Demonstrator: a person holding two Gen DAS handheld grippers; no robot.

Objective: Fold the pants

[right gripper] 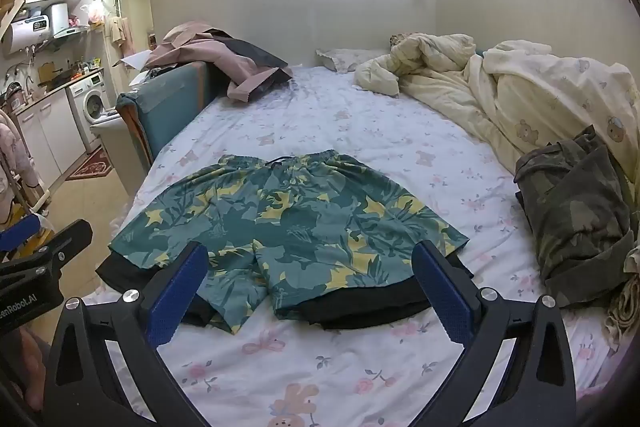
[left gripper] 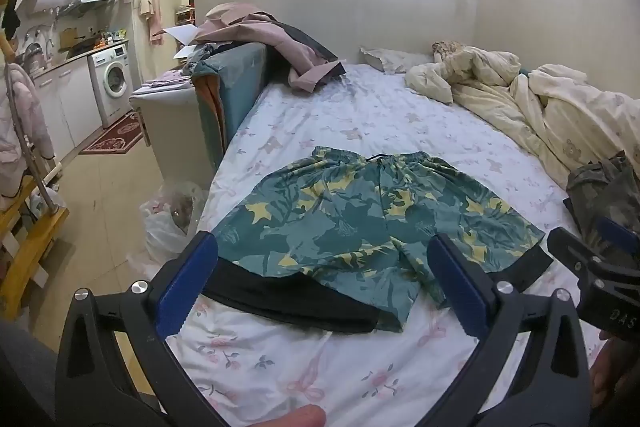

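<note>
I am holding both tools above the near edge of the bed (right gripper: 360,131), and neither is touching cloth yet. My left gripper (left gripper: 320,283) is spread wide with nothing between its fingers; my right gripper (right gripper: 310,287) is spread the same way, also empty. The shorts (right gripper: 280,223) are lying flat on the sheet, waistband away from me, 2 leg hems toward me, with a black lining (right gripper: 380,301) showing under the hems.

I am judging that the fold has not begun, so the step in hand is taking a good hold. To do it well, I am planning to bring each tool down onto an outer hem corner and pinch the printed layer and the lining together, so the 2 layers do not slide apart. Lifting low and carrying 1 leg squarely over the other should keep the seams lined up. The camouflage pile (right gripper: 576,211) is sitting well apart on the right, so it should not interfere.
</note>
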